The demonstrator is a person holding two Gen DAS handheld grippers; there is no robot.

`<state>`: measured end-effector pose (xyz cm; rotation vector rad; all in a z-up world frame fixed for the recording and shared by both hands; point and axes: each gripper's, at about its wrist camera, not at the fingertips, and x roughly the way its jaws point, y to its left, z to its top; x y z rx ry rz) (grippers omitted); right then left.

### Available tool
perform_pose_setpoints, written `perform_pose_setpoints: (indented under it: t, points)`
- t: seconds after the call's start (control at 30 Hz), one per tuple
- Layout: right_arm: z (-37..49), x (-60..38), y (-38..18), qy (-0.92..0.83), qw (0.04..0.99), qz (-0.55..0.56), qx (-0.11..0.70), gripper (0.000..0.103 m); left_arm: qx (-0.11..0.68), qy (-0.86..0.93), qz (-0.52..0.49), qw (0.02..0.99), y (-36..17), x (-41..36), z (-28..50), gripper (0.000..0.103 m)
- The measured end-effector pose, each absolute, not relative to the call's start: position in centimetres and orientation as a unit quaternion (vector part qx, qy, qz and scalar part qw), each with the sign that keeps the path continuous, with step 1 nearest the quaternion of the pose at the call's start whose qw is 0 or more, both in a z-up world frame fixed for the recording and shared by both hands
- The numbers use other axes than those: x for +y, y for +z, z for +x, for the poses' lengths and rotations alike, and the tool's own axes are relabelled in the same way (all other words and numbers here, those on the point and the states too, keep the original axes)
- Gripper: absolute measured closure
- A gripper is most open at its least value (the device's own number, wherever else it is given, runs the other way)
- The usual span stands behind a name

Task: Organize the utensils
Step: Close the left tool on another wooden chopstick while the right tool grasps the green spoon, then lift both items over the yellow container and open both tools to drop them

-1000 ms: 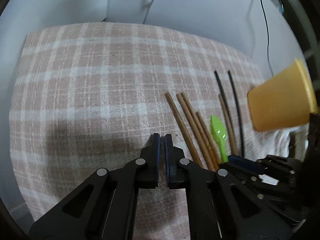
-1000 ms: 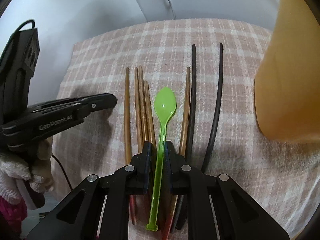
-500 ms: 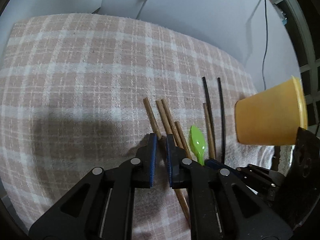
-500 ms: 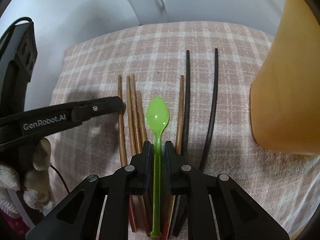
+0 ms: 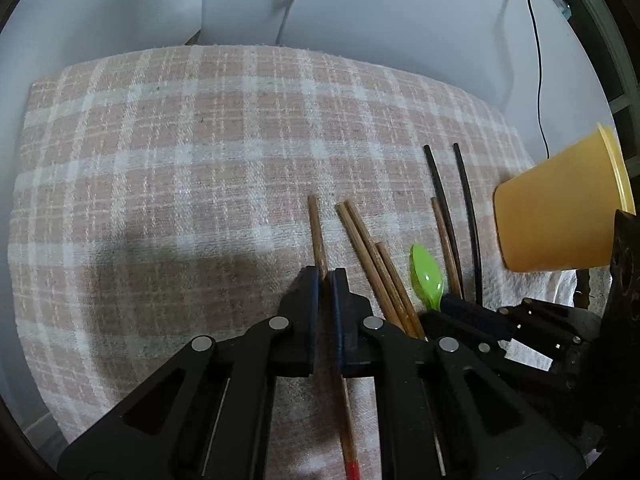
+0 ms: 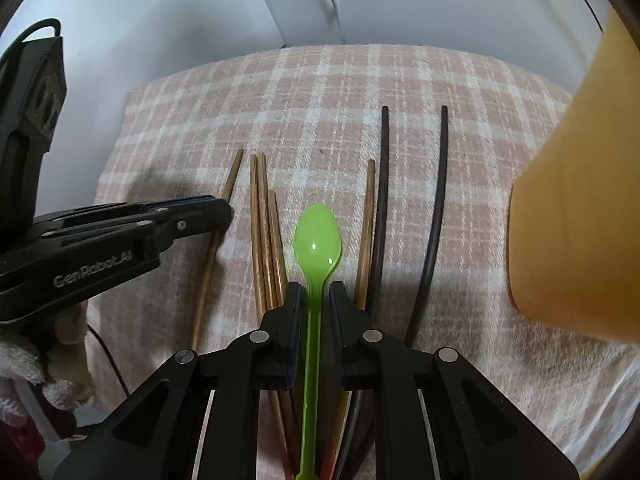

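Pinching the leftmost chopstick [image 5: 318, 232] low in the left view's centre, your left gripper [image 5: 325, 276] is pressed shut on it, while your right gripper [image 6: 314, 292] straddles the green spoon [image 6: 318, 240] at bottom centre, jaws narrow; whether they actually bite its stem, I cannot tell. Lifting either risks dragging neighbouring chopsticks [image 6: 264, 216] askew, since they lie just beside. The cup [image 6: 572, 208] at right could tip if knocked.

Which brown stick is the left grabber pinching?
The lone brown wooden chopstick lying farthest left, apart from the bunched three. It runs between the left gripper's shut jaws; the others lie free on the cloth.
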<state>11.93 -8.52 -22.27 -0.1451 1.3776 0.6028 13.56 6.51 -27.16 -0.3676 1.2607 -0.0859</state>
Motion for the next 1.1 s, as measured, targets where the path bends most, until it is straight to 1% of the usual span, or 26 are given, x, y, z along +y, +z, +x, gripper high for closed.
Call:
perform_pose_setpoints:
  t: [0.07, 0.1, 0.13, 0.17, 0.23, 0.47, 0.77, 1.1]
  points:
    - [12.2, -8.2, -22.2, 0.273, 0.728, -0.072, 0.625, 0.091, 0.589, -0.038, -0.181, 0.787, -27.2, 6.9, 13.6, 0.095]
    - [12.2, -8.1, -22.2, 0.274, 0.727, -0.074, 0.625, 0.096, 0.589, -0.039, -0.179, 0.787, -27.0, 7.4, 13.5, 0.095]
    - [12.3, -7.9, -22.2, 0.276, 0.726, -0.075, 0.625, 0.096, 0.589, -0.044, -0.169, 0.789, -26.9, 7.3, 13.6, 0.095]
    - [12.3, -7.9, -22.1, 0.279, 0.726, -0.075, 0.624, 0.096, 0.589, -0.048, -0.163, 0.79, -26.8, 7.5, 13.6, 0.096]
    - [12.3, -7.8, -21.9, 0.281, 0.729, -0.075, 0.62, 0.097, 0.588, -0.053, -0.184, 0.786, -26.8, 8.2, 13.6, 0.099]
    - [11.9, -8.0, -19.6, 0.299, 0.739, -0.058, 0.601, 0.097, 0.555, -0.041, -0.231, 0.798, -24.9, 10.4, 11.9, 0.1]
    - [11.2, -9.8, -15.8, 0.327, 0.752, -0.028, 0.572, 0.098, 0.508, -0.04, -0.22, 0.832, -18.8, 11.5, 9.2, 0.1]
    - [9.9, -12.4, -11.6, 0.348, 0.778, -0.027, 0.523, 0.099, 0.466, -0.051, -0.193, 0.862, -13.1, 9.6, 6.8, 0.1]
